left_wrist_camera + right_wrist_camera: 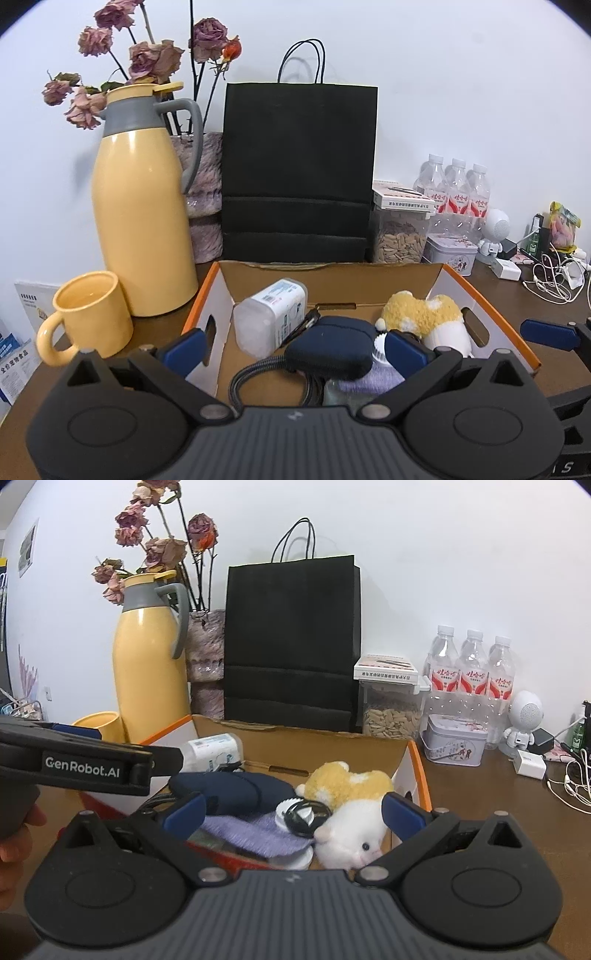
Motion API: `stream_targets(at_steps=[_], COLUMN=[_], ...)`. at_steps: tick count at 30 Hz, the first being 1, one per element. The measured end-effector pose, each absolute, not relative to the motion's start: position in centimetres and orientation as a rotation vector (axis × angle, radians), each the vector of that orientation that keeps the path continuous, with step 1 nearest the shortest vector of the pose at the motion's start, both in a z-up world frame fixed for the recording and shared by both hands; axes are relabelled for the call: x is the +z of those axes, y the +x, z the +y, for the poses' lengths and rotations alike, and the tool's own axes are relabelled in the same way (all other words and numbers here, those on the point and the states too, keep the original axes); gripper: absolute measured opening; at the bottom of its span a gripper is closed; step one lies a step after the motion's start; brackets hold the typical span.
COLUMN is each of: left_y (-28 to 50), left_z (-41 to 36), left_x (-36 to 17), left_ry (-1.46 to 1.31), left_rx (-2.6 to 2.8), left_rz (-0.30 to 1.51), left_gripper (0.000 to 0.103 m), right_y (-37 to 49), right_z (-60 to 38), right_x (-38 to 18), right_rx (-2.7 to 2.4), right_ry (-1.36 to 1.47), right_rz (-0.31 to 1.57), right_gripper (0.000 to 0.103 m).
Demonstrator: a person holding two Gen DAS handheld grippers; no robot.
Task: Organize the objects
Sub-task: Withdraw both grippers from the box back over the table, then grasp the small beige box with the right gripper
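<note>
Both tools are held level, side by side, pointing the same way. The left tool [295, 347] has its blue-padded fingers [186, 349] spread wide with nothing between them. The right tool [293, 814] is spread just as wide, equally empty-handed. From the right wrist view, the left tool's black body reaches in from the left edge, and the person's left hand [14, 838] grips its handle there.

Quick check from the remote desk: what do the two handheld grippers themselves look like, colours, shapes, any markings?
Both match. The left gripper and right gripper have matte black bodies with two round discs, angular black linkage arms with silver pivot pins, a ribbed grey centre plate bearing a small logo, and blue pads on the jaws. The right view shows white "GenRobot.AI" lettering on the left gripper's side. No cables or sleeves visible.
</note>
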State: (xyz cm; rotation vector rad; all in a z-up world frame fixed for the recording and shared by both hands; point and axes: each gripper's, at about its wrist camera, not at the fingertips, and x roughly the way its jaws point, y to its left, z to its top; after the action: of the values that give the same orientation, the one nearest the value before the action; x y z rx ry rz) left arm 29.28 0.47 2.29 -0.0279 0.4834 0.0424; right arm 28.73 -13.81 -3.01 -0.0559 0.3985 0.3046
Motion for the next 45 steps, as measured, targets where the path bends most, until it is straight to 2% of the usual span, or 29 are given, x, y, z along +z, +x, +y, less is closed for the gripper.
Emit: stream_targets(at_steps=[41, 42, 45], left_y=[14.6, 14.4, 14.2], left_z=[3.3, 3.3, 3.2], left_x=[-3.4, -3.5, -3.6], left_ry=[-0.031, -0.03, -0.028], left_rx=[0.081, 0.084, 0.082], left_rz=[0.665, 0.669, 0.673], left_gripper=[0.103, 0.103, 0.103], right_y=[15.8, 15.8, 15.8], right_z=[-11.9, -11.7, -11.3], right_x=[-8.0, -8.1, -8.5], right_rx=[0.381, 0.384, 0.393], right_ry=[-0.16, -0.164, -0.175], right_rz=[0.581, 0.583, 0.593], right_gripper=[0.103, 0.102, 0.088])
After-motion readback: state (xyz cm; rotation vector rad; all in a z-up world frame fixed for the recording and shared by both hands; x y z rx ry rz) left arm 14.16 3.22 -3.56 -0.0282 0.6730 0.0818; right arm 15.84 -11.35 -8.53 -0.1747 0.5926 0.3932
